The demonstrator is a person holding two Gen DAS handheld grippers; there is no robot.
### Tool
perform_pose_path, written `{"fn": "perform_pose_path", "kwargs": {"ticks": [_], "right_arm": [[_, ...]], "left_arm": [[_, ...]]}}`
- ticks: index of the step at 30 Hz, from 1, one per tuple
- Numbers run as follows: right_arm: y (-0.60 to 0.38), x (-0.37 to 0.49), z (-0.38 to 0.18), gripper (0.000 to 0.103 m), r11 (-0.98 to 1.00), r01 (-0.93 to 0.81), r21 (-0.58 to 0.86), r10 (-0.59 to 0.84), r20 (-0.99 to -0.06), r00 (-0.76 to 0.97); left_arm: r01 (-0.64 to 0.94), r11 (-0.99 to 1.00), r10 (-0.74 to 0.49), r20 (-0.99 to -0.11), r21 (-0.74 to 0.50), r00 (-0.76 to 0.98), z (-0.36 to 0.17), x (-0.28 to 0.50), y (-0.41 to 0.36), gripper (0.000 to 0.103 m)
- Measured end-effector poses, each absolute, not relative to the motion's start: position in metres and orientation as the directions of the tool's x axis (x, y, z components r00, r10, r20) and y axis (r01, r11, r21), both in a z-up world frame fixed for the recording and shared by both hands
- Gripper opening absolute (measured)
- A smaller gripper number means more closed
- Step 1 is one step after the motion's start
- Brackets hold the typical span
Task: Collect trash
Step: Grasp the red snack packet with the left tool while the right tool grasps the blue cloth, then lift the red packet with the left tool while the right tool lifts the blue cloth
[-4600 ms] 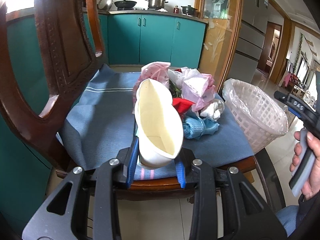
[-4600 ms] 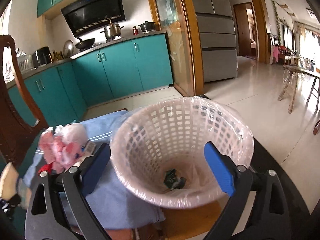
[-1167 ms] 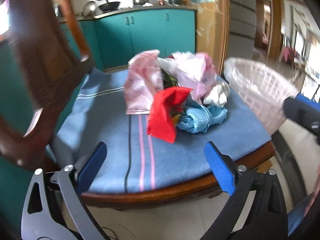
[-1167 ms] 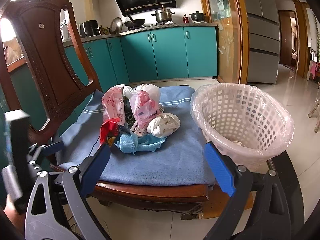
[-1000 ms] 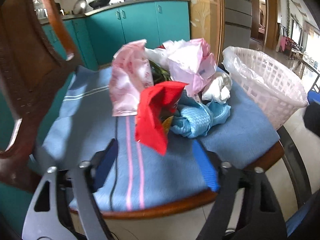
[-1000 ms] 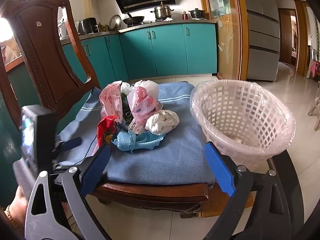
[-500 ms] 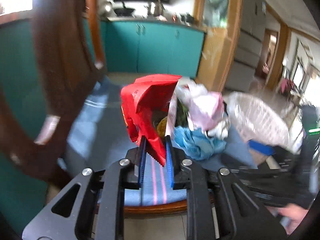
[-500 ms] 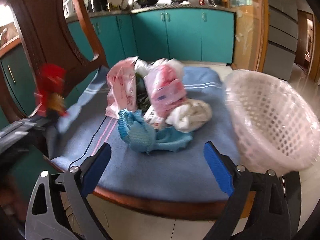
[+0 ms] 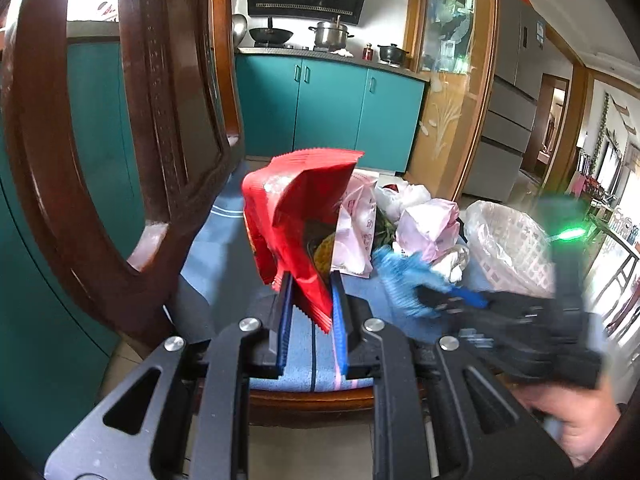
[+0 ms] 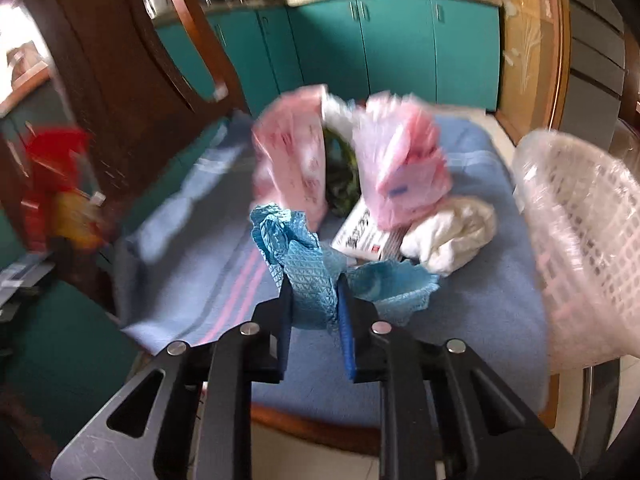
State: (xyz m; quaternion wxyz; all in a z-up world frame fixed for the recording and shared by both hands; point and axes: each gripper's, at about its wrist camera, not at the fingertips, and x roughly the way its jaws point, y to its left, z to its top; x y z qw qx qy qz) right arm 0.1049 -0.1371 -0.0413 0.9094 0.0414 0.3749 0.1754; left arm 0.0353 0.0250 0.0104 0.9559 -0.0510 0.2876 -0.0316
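Now my left gripper (image 9: pixel 310 312) clamps the red wrapper (image 9: pixel 298 216), right gripper (image 10: pixel 314 312) closing on blue cloth (image 10: pixel 312 276); basket (image 10: pixel 580 240) lies far right, nearer my right hand.

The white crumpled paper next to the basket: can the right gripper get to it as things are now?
Probably not yet. The right gripper is closing on the blue cloth, so its jaws are occupied. The white crumpled paper lies uncovered just beyond, beside the basket.

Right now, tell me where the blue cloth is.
In the right wrist view the blue cloth sits centre, pinched between the closing right gripper fingers, just before the pink bags.
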Motion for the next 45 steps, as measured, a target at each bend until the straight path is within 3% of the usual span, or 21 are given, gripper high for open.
{"fn": "perform_pose_path", "kwargs": {"ticks": [4, 9, 45], "right_arm": [[-0.16, 0.066, -0.008, 0.021, 0.915, -0.313, 0.255, 0.404, -0.558, 0.724], [-0.177, 0.037, 0.008, 0.021, 0.934, -0.287, 0.213, 0.355, -0.465, 0.811], [-0.179, 0.047, -0.006, 0.021, 0.953, -0.257, 0.163, 0.304, -0.526, 0.794]], "left_arm": [[0.052, 0.992, -0.109, -0.549, -0.118, 0.829, 0.008, 0.037, 0.02, 0.019], [0.073, 0.991, -0.124, -0.55, -0.114, 0.826, 0.008, 0.04, 0.016, 0.02], [0.078, 0.991, -0.128, -0.585, -0.11, 0.801, -0.001, 0.051, 0.007, 0.021]]}}
